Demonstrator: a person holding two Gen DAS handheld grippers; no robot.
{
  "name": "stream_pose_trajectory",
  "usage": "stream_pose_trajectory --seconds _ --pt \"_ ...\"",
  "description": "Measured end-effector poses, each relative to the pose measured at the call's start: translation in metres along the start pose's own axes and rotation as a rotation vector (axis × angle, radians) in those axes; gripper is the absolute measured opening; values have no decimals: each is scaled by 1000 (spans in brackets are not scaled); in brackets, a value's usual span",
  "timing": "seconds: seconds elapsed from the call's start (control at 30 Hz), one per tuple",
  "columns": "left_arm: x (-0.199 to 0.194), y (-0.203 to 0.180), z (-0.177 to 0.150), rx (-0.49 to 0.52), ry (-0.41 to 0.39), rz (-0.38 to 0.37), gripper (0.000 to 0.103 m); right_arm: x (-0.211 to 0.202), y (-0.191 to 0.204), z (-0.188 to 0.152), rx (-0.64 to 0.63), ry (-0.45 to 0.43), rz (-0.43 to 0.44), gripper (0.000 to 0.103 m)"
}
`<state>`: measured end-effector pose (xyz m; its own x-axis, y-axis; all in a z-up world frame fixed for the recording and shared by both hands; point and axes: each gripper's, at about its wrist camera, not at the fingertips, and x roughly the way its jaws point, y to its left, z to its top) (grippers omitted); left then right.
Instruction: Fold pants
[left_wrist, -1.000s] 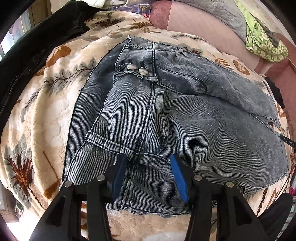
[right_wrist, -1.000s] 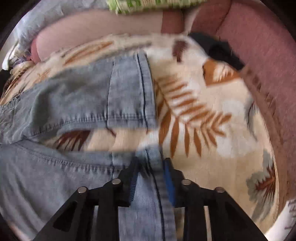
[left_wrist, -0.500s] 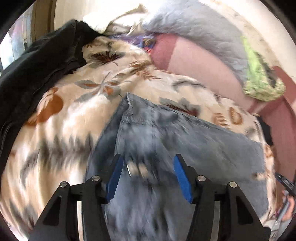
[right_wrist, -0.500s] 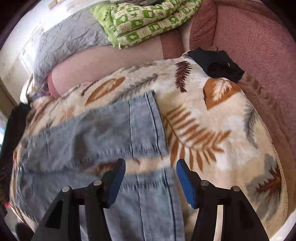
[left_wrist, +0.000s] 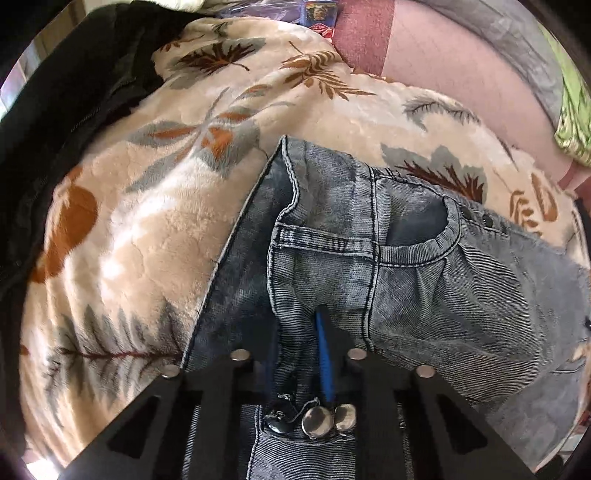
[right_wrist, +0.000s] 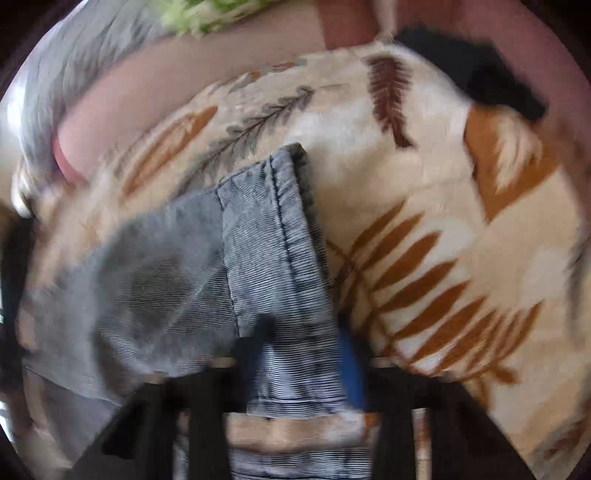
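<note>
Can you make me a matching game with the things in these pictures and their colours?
Things:
1. jeans
2. blanket
3. jacket
4. finger pads

Colours:
A. black
B. bright blue
C. cream with leaves
D. faded grey-blue

Pairs: 1-D, 2-C, 3-A, 4-B
</note>
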<state>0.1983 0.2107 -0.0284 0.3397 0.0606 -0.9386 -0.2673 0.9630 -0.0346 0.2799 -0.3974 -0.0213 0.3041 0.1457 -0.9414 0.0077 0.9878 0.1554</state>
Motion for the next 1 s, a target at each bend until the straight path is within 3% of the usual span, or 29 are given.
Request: stream_pose_trajectory --seconds 0.1,0.17,0.2,0.23,0.27,0.3,0.37,0.53,0.6,0.8,0.93,1.0 --pt "2 -7 10 44 -13 69 16 -31 19 -3 -126 -102 -173 16" --pt "10 -8 8 62 6 83 16 -16 22 -7 -171 -32 -206 17" --pt "14 -10 11 68 2 91 19 11 25 -15 -226 81 -233 22" --pt "14 -9 10 63 -7 94 19 17 29 -21 -282 53 -260 23" --pt "12 -8 11 54 -13 86 19 12 30 -21 -287 31 -275 30" --pt "9 -8 11 49 -22 79 20 0 27 -19 -245 14 -261 46" --pt "-5 -4 9 54 -66 55 20 -27 11 -14 -126 -53 -91 74" --pt "-30 5 31 13 -169 -38 42 -44 -3 21 -25 -151 -23 74" --pt "-25 8 45 -17 -167 -88 43 -29 -9 43 39 -130 44 74" --pt "0 14 73 -133 -104 -162 43 14 1 69 55 -71 21 72" --pt "15 9 84 -147 -85 -165 42 33 4 70 30 -41 3 64" --pt "25 6 88 -147 -59 -157 42 37 2 70 31 -33 -11 53"
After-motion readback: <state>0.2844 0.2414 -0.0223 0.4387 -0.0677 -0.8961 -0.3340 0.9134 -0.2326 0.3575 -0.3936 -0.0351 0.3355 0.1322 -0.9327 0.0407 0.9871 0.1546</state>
